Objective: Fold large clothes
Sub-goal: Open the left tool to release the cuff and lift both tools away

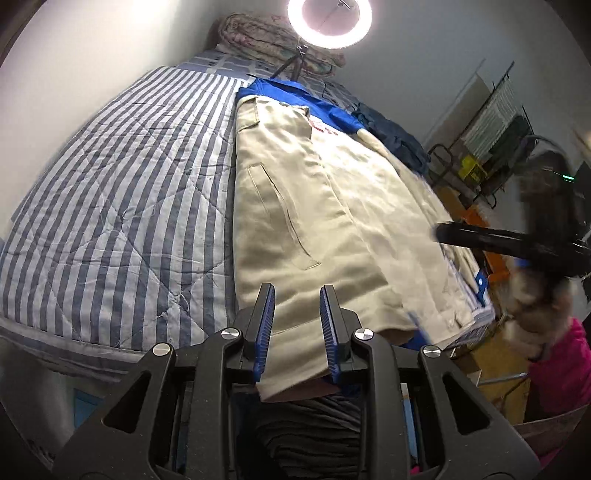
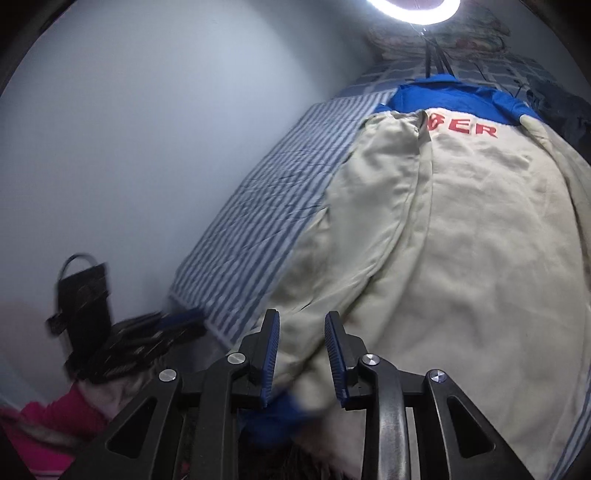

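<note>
A large beige jacket (image 1: 317, 206) with a blue collar and red letters lies lengthwise on a striped bed quilt (image 1: 110, 177). Its left side is folded over the body. My left gripper (image 1: 297, 291) is open, with the jacket's bottom hem lying between its blue pads, not pinched. My right gripper (image 2: 302, 317) is open over the jacket's (image 2: 461, 240) near left hem; the right gripper also shows, blurred, at the right edge of the left wrist view (image 1: 509, 243). The red letters (image 2: 465, 127) sit below the blue collar (image 2: 450, 98).
A ring light (image 1: 328, 22) on a stand sits at the bed's head, by a rolled blanket (image 1: 273, 40). Dark clothes (image 1: 395, 136) lie right of the jacket. A rack and boxes (image 1: 491, 147) stand at right. A black bag (image 2: 85, 295) sits by the wall.
</note>
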Demonstrator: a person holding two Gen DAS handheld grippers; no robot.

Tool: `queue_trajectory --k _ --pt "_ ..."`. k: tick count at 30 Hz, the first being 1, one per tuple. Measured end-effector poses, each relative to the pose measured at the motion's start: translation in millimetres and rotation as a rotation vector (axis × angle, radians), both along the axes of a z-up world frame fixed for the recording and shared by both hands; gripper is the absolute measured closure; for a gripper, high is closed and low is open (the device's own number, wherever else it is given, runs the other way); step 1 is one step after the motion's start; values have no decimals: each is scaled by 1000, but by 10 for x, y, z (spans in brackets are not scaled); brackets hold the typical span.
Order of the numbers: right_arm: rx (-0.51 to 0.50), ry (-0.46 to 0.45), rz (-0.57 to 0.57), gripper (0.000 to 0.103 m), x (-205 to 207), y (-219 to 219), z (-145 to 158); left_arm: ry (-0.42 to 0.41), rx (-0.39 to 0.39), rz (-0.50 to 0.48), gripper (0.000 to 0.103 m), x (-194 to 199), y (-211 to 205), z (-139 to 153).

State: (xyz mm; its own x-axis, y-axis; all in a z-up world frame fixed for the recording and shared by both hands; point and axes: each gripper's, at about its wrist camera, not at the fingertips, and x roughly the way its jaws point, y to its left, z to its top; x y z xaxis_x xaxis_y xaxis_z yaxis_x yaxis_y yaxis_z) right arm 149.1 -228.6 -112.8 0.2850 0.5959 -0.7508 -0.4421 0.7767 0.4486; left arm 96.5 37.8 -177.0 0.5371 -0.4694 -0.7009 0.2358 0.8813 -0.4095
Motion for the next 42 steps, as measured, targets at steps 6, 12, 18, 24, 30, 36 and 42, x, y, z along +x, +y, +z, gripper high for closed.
queue_trajectory --k 6,12,18,24,30,36,42 --pt "-45 -65 15 72 -409 -12 97 14 23 -24 79 21 -95 -161" --pt "-118 1 37 74 -254 355 -564 72 137 -105 79 -74 -385 -638" --pt "-285 28 115 75 -440 478 -979 56 161 -125 79 -227 -325 -643" --pt "-246 -33 50 75 -539 328 -597 -39 126 -83 79 -300 -206 -266" --pt "-229 -151 -116 68 -670 213 -146 -139 52 -52 79 -209 -113 178" --pt "-220 -253 -284 52 -758 92 430 -234 27 -109 41 -23 -139 690" --pt "-259 -267 -435 52 -830 -134 863 -279 -41 -196 41 220 -160 1051"
